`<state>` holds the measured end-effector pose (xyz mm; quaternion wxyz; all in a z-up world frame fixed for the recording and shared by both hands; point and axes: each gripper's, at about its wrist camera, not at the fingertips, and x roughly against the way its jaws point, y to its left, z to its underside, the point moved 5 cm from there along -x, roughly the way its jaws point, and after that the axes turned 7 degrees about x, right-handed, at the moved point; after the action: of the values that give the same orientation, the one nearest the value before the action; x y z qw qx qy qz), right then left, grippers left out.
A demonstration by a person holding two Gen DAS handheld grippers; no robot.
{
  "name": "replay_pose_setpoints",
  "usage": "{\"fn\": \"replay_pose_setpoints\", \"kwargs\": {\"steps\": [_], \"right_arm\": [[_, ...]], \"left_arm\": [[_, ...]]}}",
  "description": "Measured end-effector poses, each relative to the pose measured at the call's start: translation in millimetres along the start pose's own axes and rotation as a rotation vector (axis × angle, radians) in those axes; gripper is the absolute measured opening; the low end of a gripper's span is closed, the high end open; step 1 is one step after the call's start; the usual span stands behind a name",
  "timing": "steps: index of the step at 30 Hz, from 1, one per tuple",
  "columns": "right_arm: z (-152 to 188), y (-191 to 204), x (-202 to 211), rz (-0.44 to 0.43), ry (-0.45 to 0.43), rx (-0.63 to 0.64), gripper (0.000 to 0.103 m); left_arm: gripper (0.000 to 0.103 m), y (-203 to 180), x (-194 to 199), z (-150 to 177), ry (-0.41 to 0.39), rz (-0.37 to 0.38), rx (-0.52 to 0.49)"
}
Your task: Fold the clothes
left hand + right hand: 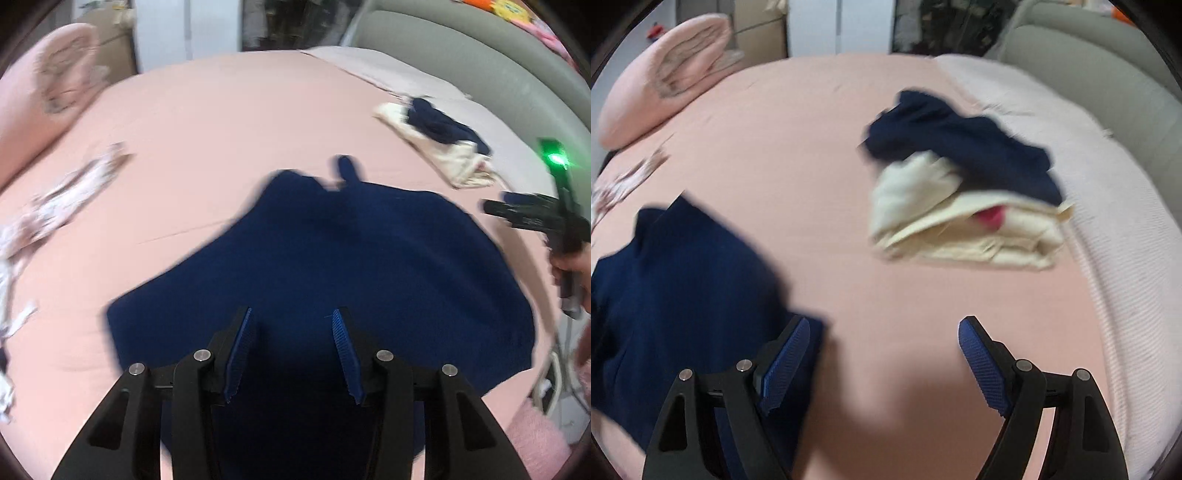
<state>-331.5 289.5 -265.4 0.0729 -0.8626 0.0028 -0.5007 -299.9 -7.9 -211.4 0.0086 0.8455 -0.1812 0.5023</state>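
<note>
A dark navy garment (332, 266) lies spread flat on the pink bed sheet (207, 122). My left gripper (291, 317) is open and empty, hovering over its near part. The garment also shows at the left of the right wrist view (683, 280). My right gripper (884, 328) is open and empty above the sheet, its left finger over the garment's right edge. It also shows in the left wrist view (524, 214) to the right of the garment.
A folded cream garment (960, 229) with a crumpled navy one (960, 144) on top lies at the right. A rolled pink quilt (665, 92) sits at the far left. A patterned white cloth (55, 203) lies left. A grey headboard (1108, 74) borders the right.
</note>
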Motion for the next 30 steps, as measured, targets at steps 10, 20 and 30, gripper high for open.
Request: {"fn": "replay_pose_setpoints", "kwargs": {"steps": [10,20,30], "right_arm": [[5.4,44.8,-20.1,-0.22,0.058,0.113,0.033],[0.3,39.4,0.7,-0.159,-0.033,0.113,0.005],[-3.2,2.0,15.0,-0.295,-0.11,-0.211,0.015]], "left_arm": [[0.041,-87.0,-44.5,-16.0,0.022,0.068,-0.039],[0.041,-64.7,-31.1,16.9,0.061,0.028,-0.036],[0.041,-18.3,2.4,16.8,-0.037,0.035,0.009]]}}
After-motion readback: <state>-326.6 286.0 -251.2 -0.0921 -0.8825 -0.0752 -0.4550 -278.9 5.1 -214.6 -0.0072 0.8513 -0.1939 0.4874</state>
